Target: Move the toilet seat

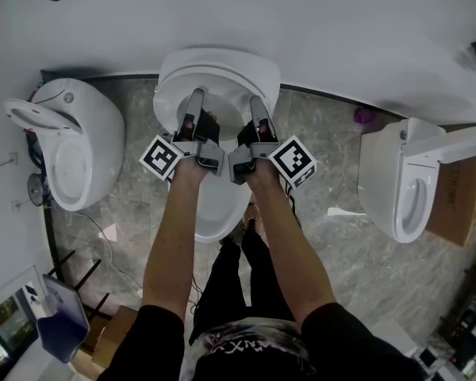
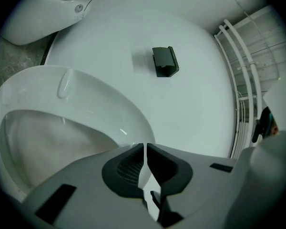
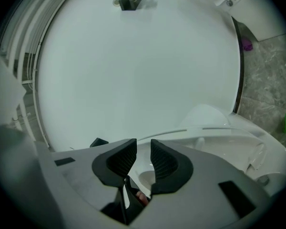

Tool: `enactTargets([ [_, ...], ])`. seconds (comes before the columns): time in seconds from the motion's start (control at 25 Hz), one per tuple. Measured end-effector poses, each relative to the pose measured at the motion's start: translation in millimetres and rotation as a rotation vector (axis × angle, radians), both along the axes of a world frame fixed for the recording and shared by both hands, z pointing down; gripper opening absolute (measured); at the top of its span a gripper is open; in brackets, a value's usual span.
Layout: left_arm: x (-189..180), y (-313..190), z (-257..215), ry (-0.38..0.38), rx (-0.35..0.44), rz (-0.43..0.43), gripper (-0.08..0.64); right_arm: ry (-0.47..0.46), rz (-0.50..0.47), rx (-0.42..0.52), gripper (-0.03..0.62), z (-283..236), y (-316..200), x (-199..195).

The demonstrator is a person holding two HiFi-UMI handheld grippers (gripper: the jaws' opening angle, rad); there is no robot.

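Observation:
A white toilet stands against the wall, its seat (image 1: pixel 222 68) raised over the bowl (image 1: pixel 214 213). My two grippers reach side by side over the bowl to the seat. The left gripper (image 1: pixel 195 94) is shut, pads together with only a hairline gap. In the left gripper view its tips (image 2: pixel 145 147) sit at the edge of the seat's rim (image 2: pixel 100 99), whose underside bumper shows. The right gripper (image 1: pixel 256 100) has its jaws a narrow gap apart, nothing pressed between them. In the right gripper view its tips (image 3: pixel 143 144) sit just in front of the seat's rim (image 3: pixel 214 130).
Another white toilet (image 1: pixel 75 145) stands at the left and a third (image 1: pixel 404 185) at the right, next to a cardboard box (image 1: pixel 460 201). A small purple thing (image 1: pixel 363 116) lies by the wall. A black holder (image 2: pixel 164 62) hangs on the white wall.

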State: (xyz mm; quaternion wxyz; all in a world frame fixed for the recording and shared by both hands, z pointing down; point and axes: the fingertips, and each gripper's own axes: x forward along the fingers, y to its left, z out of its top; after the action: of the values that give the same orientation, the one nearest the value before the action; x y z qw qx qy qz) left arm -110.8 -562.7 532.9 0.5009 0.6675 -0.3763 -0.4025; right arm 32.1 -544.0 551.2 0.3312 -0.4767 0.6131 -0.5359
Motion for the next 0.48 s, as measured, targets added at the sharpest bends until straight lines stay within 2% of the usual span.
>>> enactTargets([
  [0.24,0,17,-38,-0.077,0.048,0.02,0.037,0.095,-0.067,0.094,0.089,-53,7,-8],
  [0.48,-6,37,-93,-0.258,0.128,0.047,0.035,0.231,-0.152,0.194,0.069,-113,22,-19],
])
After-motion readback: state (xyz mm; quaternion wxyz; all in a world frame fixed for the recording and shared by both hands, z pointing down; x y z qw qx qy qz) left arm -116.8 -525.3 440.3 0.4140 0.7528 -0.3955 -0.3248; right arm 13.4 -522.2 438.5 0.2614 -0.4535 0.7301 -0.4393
